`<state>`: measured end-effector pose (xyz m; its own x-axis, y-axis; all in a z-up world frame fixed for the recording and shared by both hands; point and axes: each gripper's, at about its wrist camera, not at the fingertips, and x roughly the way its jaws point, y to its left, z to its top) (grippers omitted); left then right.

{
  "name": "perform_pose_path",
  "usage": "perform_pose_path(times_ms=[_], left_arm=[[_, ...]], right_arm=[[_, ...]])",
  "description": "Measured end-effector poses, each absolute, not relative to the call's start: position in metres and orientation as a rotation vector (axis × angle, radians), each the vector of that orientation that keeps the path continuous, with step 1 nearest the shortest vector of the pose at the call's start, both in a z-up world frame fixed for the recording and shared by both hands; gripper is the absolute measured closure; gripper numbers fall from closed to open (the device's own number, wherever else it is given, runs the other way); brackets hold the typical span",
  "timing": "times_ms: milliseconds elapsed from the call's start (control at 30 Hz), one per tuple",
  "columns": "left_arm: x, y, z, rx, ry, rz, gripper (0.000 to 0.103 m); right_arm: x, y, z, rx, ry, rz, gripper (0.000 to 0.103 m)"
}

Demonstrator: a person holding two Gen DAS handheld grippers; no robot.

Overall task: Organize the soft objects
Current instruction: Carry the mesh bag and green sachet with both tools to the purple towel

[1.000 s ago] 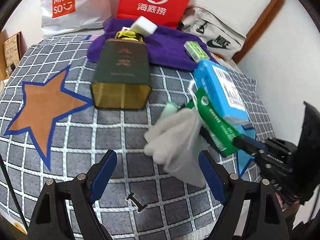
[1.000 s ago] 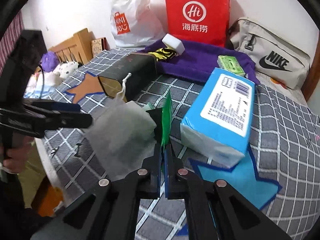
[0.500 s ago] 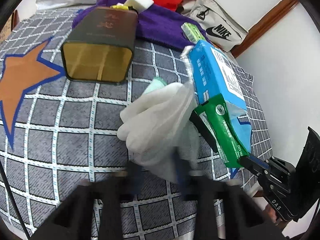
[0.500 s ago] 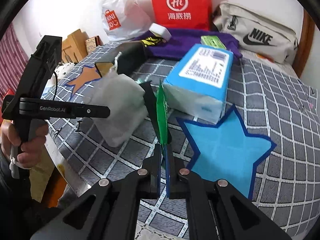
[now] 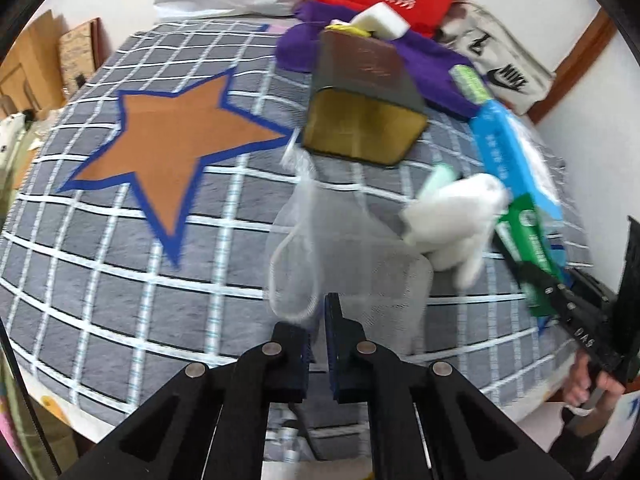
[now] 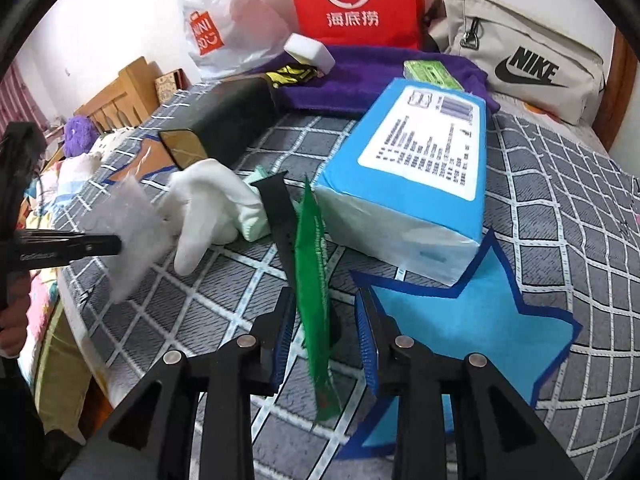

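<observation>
My left gripper (image 5: 318, 312) is shut on a translucent white mesh pouch (image 5: 344, 248) with a drawstring, held above the bedspread; the pouch also shows in the right wrist view (image 6: 128, 224). White gloves (image 6: 208, 208) with a pale green cuff lie bare on the bed beside it, also in the left wrist view (image 5: 456, 220). My right gripper (image 6: 326, 320) is open; a green packet (image 6: 314, 264) with a black strap (image 6: 280, 216) stands between its jaws, no longer pinched.
A blue tissue pack (image 6: 424, 168) lies right of the gloves. A dark open box (image 5: 364, 104) lies behind, before a purple towel (image 6: 360, 76) with a white sponge (image 6: 310, 50) and green packet (image 6: 430, 72). Shopping bags and a Nike bag (image 6: 520, 60) stand at the back.
My left gripper shut on the mesh pouch and pulled it off the gloves, which now lie bare. My right gripper opened and released the green packet.
</observation>
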<state>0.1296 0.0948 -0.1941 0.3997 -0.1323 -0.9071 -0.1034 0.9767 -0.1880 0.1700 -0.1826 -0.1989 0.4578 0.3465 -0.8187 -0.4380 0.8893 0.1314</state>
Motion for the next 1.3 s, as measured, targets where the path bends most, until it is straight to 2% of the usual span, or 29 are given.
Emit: perform_pose_path(times_ms=[33,67,133,167,200,233,367,433,733,767,800,833,867,933,1000,1067,1300], left_arm=[[0.131,0.096,-0.196,-0.225,1.158,-0.013,0.093],[0.132,0.097,-0.197,-0.23,1.159,-0.018,0.09],[0.133,0.097,-0.2,-0.244,1.163,-0.041,0.061],[0.133,0.095,-0.2,-0.244,1.148,-0.063,0.052],[0.133,0.092,-0.199,-0.233,1.125,-0.065,0.035],[0.134,0.088,-0.198,-0.212,1.104,-0.051,0.029],[0.136,0.071,-0.204,-0.139,1.101,-0.041,0.027],[0.136,0.059,-0.207,-0.076,1.086,-0.026,0.018],[0.127,0.033,-0.211,0.033,1.062,-0.025,0.017],[0.125,0.033,-0.211,0.042,1.058,-0.026,0.018],[0.125,0.032,-0.21,0.04,1.055,-0.033,0.026],[0.124,0.031,-0.209,0.038,1.05,-0.036,0.039],[0.122,0.031,-0.207,0.037,1.041,-0.036,0.047],[0.123,0.03,-0.205,0.04,1.036,-0.054,0.071],[0.121,0.023,-0.204,0.094,1.026,-0.083,0.08],[0.118,0.018,-0.203,0.155,1.021,-0.069,0.098],[0.109,0.033,-0.192,0.048,1.023,-0.112,0.1]], right_arm=[[0.171,-0.183,-0.201,-0.097,0.988,0.486,0.095],[0.169,-0.184,-0.2,-0.095,0.983,0.486,0.095],[0.164,-0.186,-0.197,-0.109,0.966,0.487,0.095],[0.161,-0.187,-0.195,-0.112,0.962,0.487,0.095],[0.157,-0.19,-0.193,-0.114,0.958,0.489,0.095],[0.154,-0.192,-0.191,-0.114,0.953,0.489,0.096],[0.145,-0.207,-0.184,-0.083,0.943,0.476,0.096],[0.142,-0.217,-0.183,-0.054,0.938,0.461,0.096],[0.143,-0.235,-0.199,-0.025,0.984,0.407,0.096],[0.142,-0.235,-0.199,-0.024,0.984,0.406,0.096],[0.143,-0.234,-0.199,-0.023,0.983,0.406,0.096],[0.143,-0.234,-0.198,-0.022,0.981,0.407,0.096],[0.142,-0.233,-0.196,-0.021,0.977,0.41,0.096],[0.14,-0.232,-0.192,-0.024,0.968,0.414,0.096],[0.138,-0.23,-0.189,-0.03,0.96,0.42,0.096],[0.137,-0.229,-0.186,-0.031,0.958,0.421,0.096],[0.129,-0.229,-0.172,-0.036,0.932,0.42,0.096]])
